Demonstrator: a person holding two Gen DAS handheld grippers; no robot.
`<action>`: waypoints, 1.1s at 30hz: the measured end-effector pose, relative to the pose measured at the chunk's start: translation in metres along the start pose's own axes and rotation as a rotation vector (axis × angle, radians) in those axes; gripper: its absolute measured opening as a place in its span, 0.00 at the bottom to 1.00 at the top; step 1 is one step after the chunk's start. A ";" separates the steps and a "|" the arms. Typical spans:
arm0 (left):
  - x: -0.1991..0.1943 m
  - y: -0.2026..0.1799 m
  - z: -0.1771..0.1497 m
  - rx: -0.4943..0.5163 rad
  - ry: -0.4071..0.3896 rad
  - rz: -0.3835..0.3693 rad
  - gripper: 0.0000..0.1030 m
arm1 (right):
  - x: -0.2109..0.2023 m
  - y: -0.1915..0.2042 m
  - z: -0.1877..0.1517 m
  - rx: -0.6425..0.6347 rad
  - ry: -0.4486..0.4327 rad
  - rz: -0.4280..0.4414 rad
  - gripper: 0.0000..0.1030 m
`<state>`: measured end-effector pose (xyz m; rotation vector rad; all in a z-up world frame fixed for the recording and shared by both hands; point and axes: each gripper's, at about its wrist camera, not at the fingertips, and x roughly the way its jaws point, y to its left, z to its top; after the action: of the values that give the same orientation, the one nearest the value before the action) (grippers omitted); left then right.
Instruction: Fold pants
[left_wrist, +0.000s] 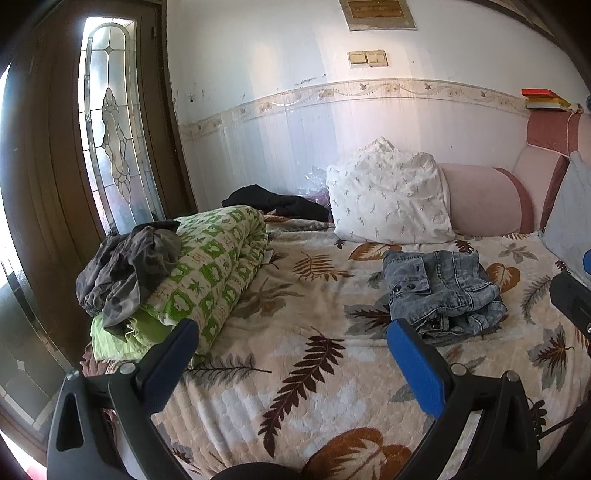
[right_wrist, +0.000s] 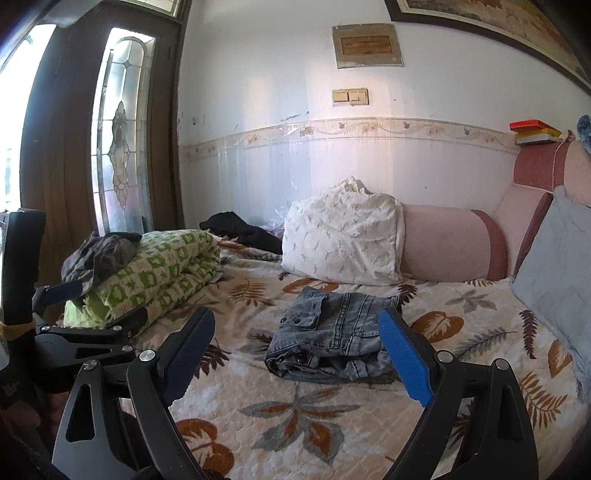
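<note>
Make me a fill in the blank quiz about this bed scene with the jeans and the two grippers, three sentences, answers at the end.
1. The grey jeans lie in a folded bundle on the leaf-patterned ____.
2. Both the left gripper and the right gripper are ____, holding nothing.
3. The crumpled dark garment rests on top of the green and white ____.

Missing words: bedspread; open; quilt

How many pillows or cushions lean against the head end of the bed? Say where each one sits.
3. The white patterned pillow is nearest the wall, the pink bolster is beside it against the headboard, and the pale blue cushion is furthest right. Others may be hidden.
</note>
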<state>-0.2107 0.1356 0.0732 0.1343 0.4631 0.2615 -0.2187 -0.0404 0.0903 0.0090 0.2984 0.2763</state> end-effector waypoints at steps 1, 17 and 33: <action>0.001 0.000 -0.001 0.000 0.004 0.002 1.00 | 0.000 0.001 -0.001 -0.002 0.002 0.001 0.88; 0.015 0.007 -0.008 -0.026 0.048 -0.010 1.00 | 0.011 0.011 -0.008 -0.025 0.037 0.014 0.88; 0.036 0.017 -0.018 -0.071 0.105 -0.028 1.00 | 0.031 0.025 -0.018 -0.057 0.090 0.036 0.88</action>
<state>-0.1913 0.1633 0.0451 0.0452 0.5586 0.2574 -0.2019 -0.0088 0.0654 -0.0548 0.3804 0.3215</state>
